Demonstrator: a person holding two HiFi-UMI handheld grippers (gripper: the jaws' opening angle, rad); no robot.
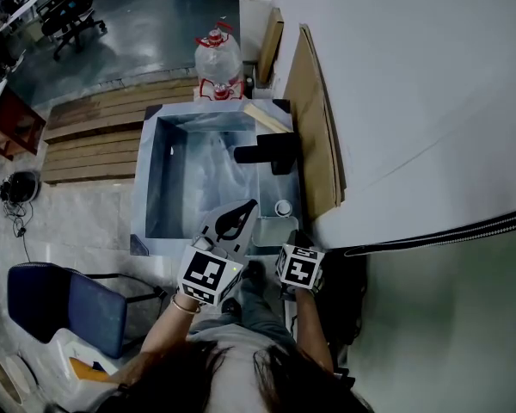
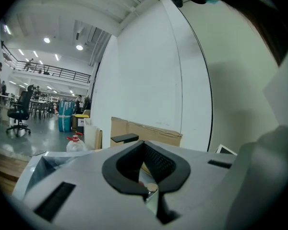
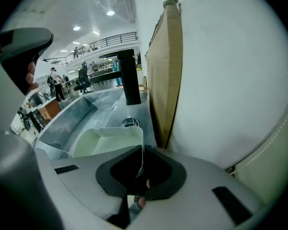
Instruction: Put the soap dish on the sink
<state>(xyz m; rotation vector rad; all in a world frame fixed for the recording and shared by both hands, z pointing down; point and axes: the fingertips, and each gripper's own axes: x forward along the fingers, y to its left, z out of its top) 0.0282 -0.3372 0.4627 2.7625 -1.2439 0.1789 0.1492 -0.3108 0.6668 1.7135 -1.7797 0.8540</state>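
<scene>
**White dish at the sink deck**

Head view: right gripper (image 1: pixel 292 239) at dish (image 1: pixel 273 231), ahead of it on sink (image 1: pixel 155 231) deck, short of faucet (image 1: pixel 267 153); left gripper (image 1: pixel 248 209) just beside, over basin.

Left gripper view: pressed together, empty.

Right gripper view: clamped on dish's near wall; resting or hovering, cannot tell. Best to settle flat, clear of basin edge, then release without dragging.

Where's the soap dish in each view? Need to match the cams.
Head view: soap dish low centre, at the sink's right ledge.
Left gripper view: not in it.
Right gripper view: low centre, its near wall pinched in the right gripper.
Shared landmark: the black faucet.
</scene>
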